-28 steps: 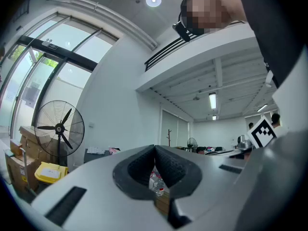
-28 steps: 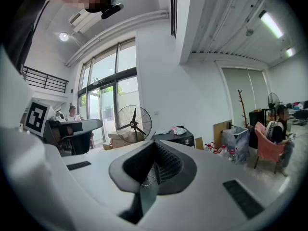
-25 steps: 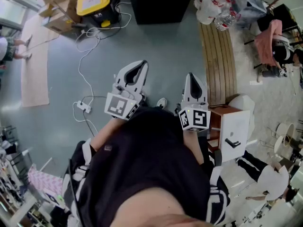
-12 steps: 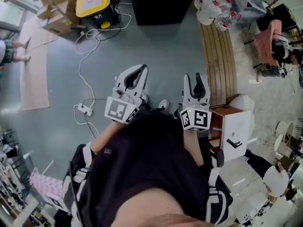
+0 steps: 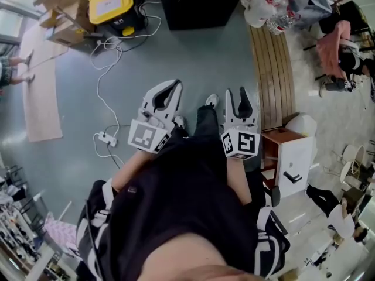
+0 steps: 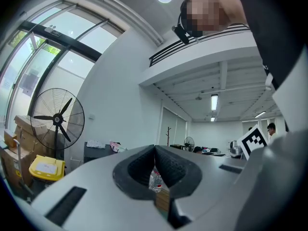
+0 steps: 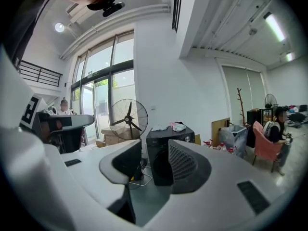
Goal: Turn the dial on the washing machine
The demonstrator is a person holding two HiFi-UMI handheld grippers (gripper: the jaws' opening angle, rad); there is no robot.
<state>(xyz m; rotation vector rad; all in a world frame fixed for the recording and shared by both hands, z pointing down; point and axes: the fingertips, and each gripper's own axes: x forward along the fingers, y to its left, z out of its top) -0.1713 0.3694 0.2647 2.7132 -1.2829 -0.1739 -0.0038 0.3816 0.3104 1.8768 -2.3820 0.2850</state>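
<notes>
Grey floor (image 5: pixel 205 63) fills most of the head view. The black washing machine (image 5: pixel 196 4) stands at the far edge of it, well apart from both tools. A wooden slat bench (image 5: pixel 269 69) runs along the right. A yellow-lidded box (image 5: pixel 111 2) sits at far left beside the machine, and a cable leads from it to a power strip (image 5: pixel 105 137).

Right gripper (image 5: pixel 241 95): held level and pointed at the machine. Its jaws stand partly apart with nothing between them.

Left gripper (image 5: pixel 170 89): the pad tips are pressed together, holding nothing.

In the right gripper view the machine's front shows far off through the gap. A small round dial (image 7: pixel 187 138) is on its upper panel, untouched.
</notes>
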